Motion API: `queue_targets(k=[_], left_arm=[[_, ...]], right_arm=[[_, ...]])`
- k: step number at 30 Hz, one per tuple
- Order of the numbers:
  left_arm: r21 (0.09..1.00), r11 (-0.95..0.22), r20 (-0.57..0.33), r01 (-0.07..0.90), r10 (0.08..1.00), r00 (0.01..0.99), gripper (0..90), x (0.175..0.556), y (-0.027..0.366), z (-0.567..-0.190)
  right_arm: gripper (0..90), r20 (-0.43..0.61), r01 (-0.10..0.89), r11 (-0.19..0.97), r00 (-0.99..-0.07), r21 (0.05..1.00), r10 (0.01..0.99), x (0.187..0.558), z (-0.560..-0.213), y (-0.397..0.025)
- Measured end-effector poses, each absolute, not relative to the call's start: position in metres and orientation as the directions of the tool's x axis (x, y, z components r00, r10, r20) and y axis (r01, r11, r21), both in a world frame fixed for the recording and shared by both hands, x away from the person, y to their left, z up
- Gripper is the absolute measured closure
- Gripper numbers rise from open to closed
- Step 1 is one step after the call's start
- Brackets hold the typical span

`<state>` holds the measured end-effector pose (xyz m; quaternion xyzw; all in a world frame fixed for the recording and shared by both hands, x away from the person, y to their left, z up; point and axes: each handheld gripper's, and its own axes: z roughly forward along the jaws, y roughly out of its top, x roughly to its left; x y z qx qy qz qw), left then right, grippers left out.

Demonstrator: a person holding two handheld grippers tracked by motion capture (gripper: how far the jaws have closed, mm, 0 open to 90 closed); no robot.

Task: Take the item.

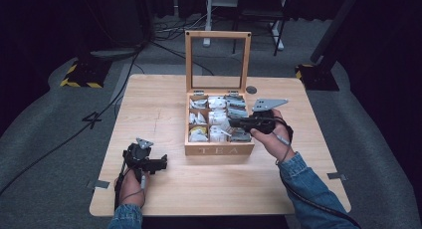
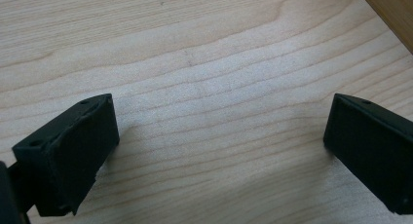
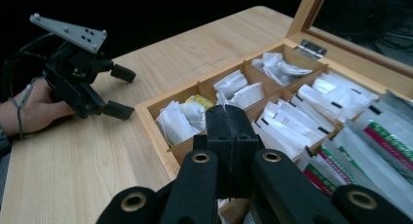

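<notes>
An open wooden tea box [image 1: 219, 149] marked TEA stands mid-table, its glass lid [image 1: 217, 59] upright. Its compartments hold several white, yellow and grey tea bags [image 3: 287, 124]. My right gripper [image 1: 231, 123] reaches in from the right over the box's middle compartments. In the right gripper view its jaws [image 3: 230, 119] are pressed together above the bags, and I cannot tell if a bag's edge is pinched. My left gripper [image 1: 161, 162] rests low over the table, left of the box, open with only bare wood [image 2: 204, 63] between its jaws [image 2: 219, 146]. The left gripper [image 3: 122, 90] appears open beside the box [image 3: 153, 121].
The light wooden table [image 1: 149, 104] has bare room on the left and along the front. A small dark round disc [image 1: 251, 89] lies behind the box at the right. Cables and stand bases sit on the grey floor beyond the table. A corner of the box [image 2: 394, 9] edges the left gripper view.
</notes>
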<state>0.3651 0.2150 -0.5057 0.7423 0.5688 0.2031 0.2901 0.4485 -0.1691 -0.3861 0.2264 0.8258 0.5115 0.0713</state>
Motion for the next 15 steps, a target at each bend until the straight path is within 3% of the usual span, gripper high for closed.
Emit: queue_targets(k=[15], left_arm=[[0.662, -0.184, -0.029, 0.727, 0.962, 0.27, 0.0, 0.365, 0.215, -0.506]], right_arm=[[90.0, 0.123, 0.32, 0.278, -0.827, 0.906, 0.549, 0.449, -0.363, -0.226]])
